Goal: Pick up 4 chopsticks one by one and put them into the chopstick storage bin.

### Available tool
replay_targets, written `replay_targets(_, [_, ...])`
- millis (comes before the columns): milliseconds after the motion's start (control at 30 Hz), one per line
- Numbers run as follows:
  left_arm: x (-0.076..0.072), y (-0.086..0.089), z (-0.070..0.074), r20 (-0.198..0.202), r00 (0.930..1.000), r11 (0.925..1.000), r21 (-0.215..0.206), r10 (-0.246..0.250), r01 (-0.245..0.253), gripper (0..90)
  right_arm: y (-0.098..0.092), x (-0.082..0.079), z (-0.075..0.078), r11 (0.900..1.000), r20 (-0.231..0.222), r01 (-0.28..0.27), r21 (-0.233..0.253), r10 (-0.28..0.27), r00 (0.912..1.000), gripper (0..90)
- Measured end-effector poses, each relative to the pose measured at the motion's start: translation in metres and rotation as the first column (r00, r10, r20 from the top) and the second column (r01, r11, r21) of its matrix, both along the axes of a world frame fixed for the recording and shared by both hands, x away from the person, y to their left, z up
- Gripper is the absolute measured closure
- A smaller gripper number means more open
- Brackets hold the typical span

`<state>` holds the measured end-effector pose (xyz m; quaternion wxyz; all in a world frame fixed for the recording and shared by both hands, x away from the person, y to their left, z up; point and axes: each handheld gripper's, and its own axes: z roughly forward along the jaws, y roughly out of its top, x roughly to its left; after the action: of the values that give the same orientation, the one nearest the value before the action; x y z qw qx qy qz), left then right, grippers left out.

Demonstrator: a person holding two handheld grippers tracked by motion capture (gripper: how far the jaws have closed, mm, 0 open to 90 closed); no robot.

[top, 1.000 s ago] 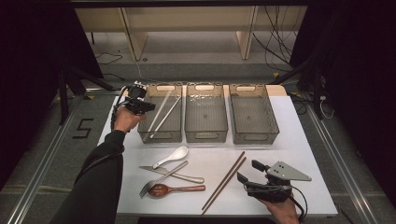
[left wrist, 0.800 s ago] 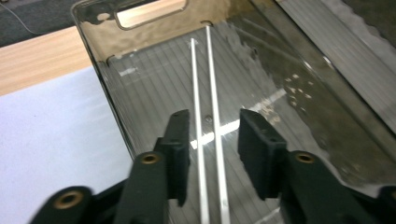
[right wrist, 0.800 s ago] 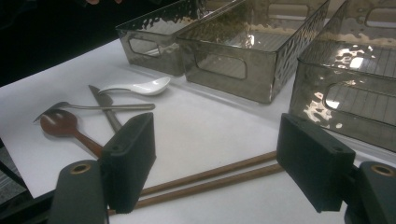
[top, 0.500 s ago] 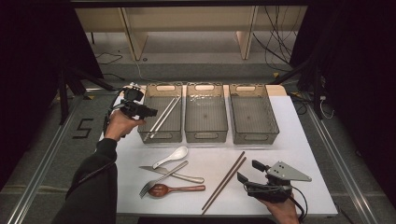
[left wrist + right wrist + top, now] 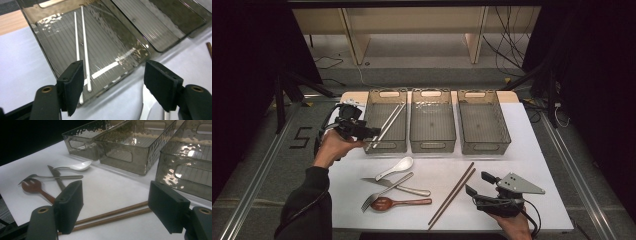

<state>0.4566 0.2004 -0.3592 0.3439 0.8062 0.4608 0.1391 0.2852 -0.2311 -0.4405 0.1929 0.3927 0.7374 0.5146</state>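
A pair of white chopsticks (image 5: 387, 125) lies slantwise inside the left smoky bin (image 5: 384, 91); in the left gripper view the white chopsticks (image 5: 83, 50) rest on the ribbed floor. My left gripper (image 5: 369, 132) hovers at that bin's near-left corner, open and empty (image 5: 115, 87). Two brown chopsticks (image 5: 453, 192) lie side by side on the white table. Just right of their near end sits my right gripper (image 5: 476, 183), open, with the brown chopsticks (image 5: 112, 216) running on the table below its jaws (image 5: 117, 195).
Middle bin (image 5: 432, 93) and right bin (image 5: 482, 94) stand in a row with the left one. Front left lie a white spoon (image 5: 396, 167), knife (image 5: 399, 188), fork (image 5: 382, 194) and wooden spoon (image 5: 399, 203). Table edges are close at front and right.
My left gripper has drawn back from beside the left bin's far end to its near-left corner. The white chopsticks stay in the bin. The right gripper has not moved.
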Motion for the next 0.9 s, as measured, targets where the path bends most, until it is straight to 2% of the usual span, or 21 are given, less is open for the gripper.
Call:
replay_targets(67, [-0.005,-0.001,-0.002,0.002,1.0,1.0,-0.005,-0.008,0.008,30.9,0.0,0.0,0.0,1.0,0.0,0.0,0.0,0.0,1.0,29.0])
replay_targets(200, [-0.013,-0.005,-0.007,-0.001,0.9994,0.9993,0.013,-0.034,0.034,29.5,0.0,0.0,0.0,1.0,-0.001,-0.001,0.0,0.001,1.0,29.0])
replay_targets(400, [-0.025,-0.003,-0.019,-0.006,0.9986,0.9985,-0.018,-0.052,0.052,28.3,-0.003,0.001,-0.001,1.0,-0.005,0.002,0.003,-0.002,1.0,29.0])
replay_targets(533, [-0.028,-0.002,-0.026,-0.002,0.9992,0.9992,-0.001,-0.039,0.039,27.4,-0.004,0.001,-0.002,1.0,-0.009,0.004,0.002,-0.004,1.0,29.0])
replay_targets(600, [-0.032,-0.003,-0.027,-0.001,0.9991,0.999,-0.016,-0.042,0.042,27.4,-0.004,0.001,-0.002,1.0,-0.007,0.004,0.005,-0.004,1.0,29.0])
replay_targets(733, [-0.04,-0.007,-0.03,-0.004,0.9982,0.9982,-0.005,-0.059,0.059,26.0,-0.004,0.001,-0.002,1.0,-0.01,0.006,0.005,-0.006,0.9999,29.0])
replay_targets(900, [-0.055,-0.007,-0.036,0.017,0.9976,0.9974,-0.022,-0.068,0.068,25.3,-0.004,0.002,-0.003,1.0,-0.018,-0.016,-0.005,0.016,0.9997,28.8])
